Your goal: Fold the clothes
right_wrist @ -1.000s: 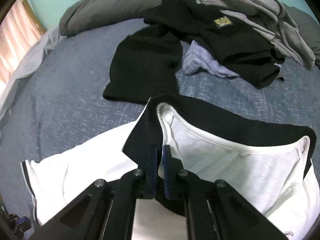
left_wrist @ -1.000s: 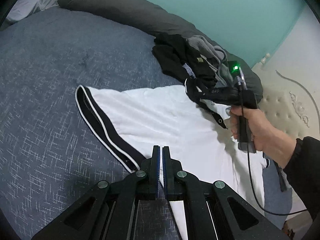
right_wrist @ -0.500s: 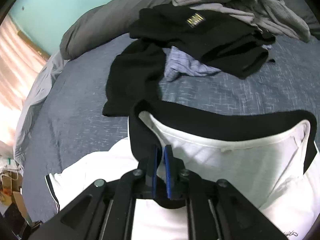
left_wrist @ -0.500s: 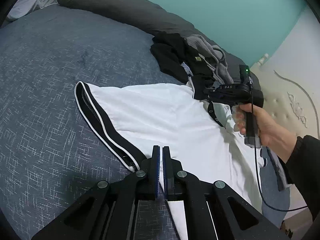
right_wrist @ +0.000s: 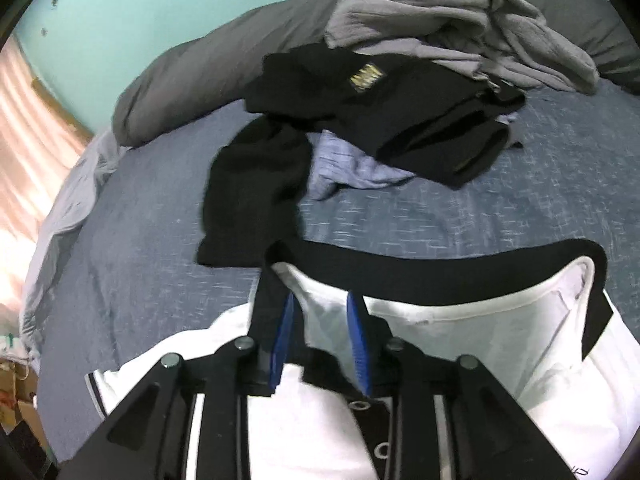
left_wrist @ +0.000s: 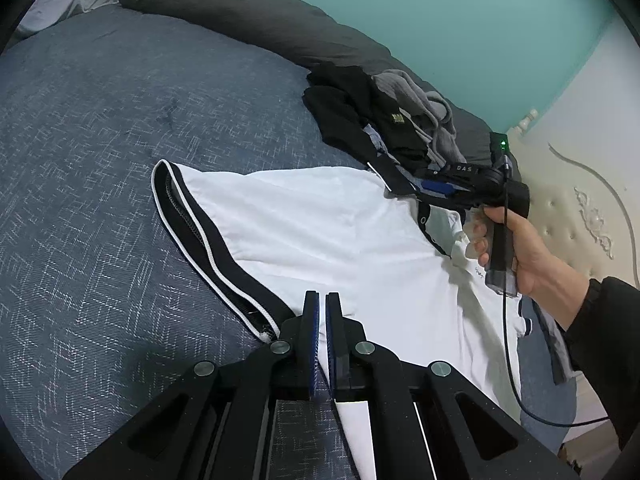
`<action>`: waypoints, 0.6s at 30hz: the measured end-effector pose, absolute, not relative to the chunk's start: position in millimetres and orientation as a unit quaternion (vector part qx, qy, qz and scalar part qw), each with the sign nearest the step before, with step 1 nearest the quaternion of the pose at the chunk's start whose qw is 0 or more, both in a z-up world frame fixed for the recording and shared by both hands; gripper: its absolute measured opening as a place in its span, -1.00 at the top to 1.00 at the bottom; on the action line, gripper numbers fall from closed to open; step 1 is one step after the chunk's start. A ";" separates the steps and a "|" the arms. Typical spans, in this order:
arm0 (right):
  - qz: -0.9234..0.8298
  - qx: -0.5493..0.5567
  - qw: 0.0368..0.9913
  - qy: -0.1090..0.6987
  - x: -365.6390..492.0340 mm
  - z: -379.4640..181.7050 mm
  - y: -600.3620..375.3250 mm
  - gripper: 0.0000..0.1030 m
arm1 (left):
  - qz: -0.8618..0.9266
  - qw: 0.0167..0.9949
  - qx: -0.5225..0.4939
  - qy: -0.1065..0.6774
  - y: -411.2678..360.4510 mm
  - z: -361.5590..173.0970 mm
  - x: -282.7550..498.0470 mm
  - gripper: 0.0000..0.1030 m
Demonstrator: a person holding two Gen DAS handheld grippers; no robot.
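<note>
A white polo shirt (left_wrist: pixel 320 236) with black trim lies spread on the blue bed cover; its sleeve with the black-and-white cuff (left_wrist: pixel 188 216) points left. My left gripper (left_wrist: pixel 322 308) is shut on the shirt's edge near the side seam. My right gripper (right_wrist: pixel 320 300) is open, its blue pads on either side of the black collar (right_wrist: pixel 400 268). The collar stands up in front of it. The right gripper also shows in the left wrist view (left_wrist: pixel 404 190), held by a hand at the collar end.
A heap of black, grey and light blue clothes (right_wrist: pixel 380 92) lies beyond the collar. A rolled grey duvet (left_wrist: pixel 248 12) runs along the teal wall. A cream padded headboard (left_wrist: pixel 580 216) stands at the right. Blue bed cover (left_wrist: pixel 80 160) stretches left.
My right gripper has opened and let go of the black collar. It has also shifted right and down with the collar end. My left gripper stays shut in place.
</note>
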State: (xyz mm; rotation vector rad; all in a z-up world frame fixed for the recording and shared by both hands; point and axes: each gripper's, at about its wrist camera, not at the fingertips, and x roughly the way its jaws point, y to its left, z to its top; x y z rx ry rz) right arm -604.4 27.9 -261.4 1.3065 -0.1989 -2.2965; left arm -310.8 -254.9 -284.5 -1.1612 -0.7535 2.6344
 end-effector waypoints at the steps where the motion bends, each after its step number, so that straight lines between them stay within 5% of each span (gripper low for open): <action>1: -0.839 0.479 0.250 -0.065 -602.3 -260.0 24.8 0.18 | 0.882 0.083 -0.389 -0.252 -254.9 -284.2 -310.7 0.94; 7: -0.837 0.483 0.255 0.037 -593.1 -263.1 -4.8 0.11 | 0.882 0.085 -0.389 -0.252 -252.6 -283.8 -310.3 0.94; 8: -0.837 0.482 0.255 0.051 -592.3 -265.2 -7.9 0.23 | 0.882 0.085 -0.389 -0.251 -252.3 -283.7 -310.3 0.94; 10: -0.840 0.478 0.249 0.063 -592.8 -266.8 -9.1 0.79 | 0.882 0.086 -0.390 -0.251 -252.2 -283.7 -310.4 0.94; 18: -0.841 0.476 0.250 -0.061 -612.0 -259.3 19.1 0.95 | 0.881 0.084 -0.390 -0.254 -254.6 -284.4 -310.3 0.93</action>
